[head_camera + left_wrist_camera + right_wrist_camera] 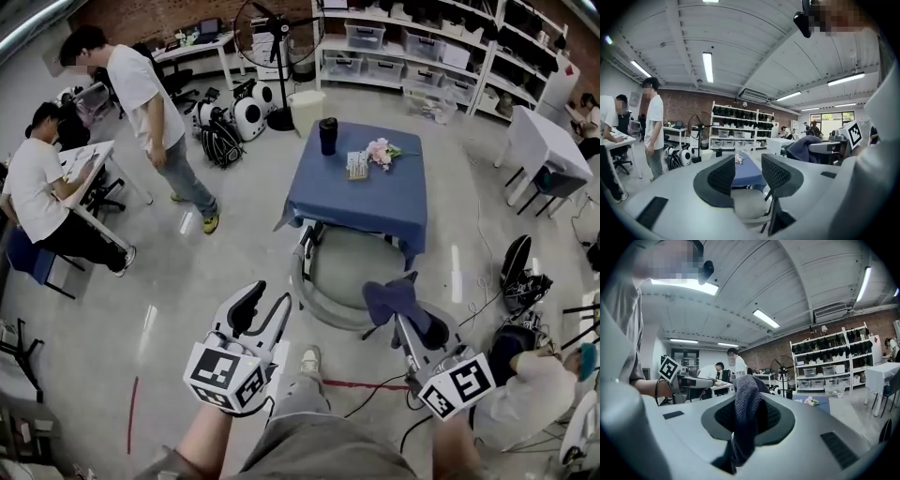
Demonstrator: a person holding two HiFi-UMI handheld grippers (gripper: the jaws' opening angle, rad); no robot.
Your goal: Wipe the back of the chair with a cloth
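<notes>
In the head view a round grey chair (349, 272) with a pale curved back stands tucked against a table with a blue cover (370, 192). My left gripper (265, 302) is open and empty, just left of the chair's back. In the left gripper view the jaws (748, 169) frame the chair (749, 206) and the blue-covered table (746, 172) beyond. My right gripper (405, 321) is shut on a dark blue cloth (394, 296), held near the chair's right side. In the right gripper view the cloth (745, 413) hangs bunched between the pads.
On the table stand a black cup (327, 136), a small box (357, 166) and pink flowers (380, 152). A person (150, 103) stands at the left, another (37, 187) sits at a desk. Shelves (422, 47) and a fan (278, 37) line the back. Red tape (356, 383) marks the floor.
</notes>
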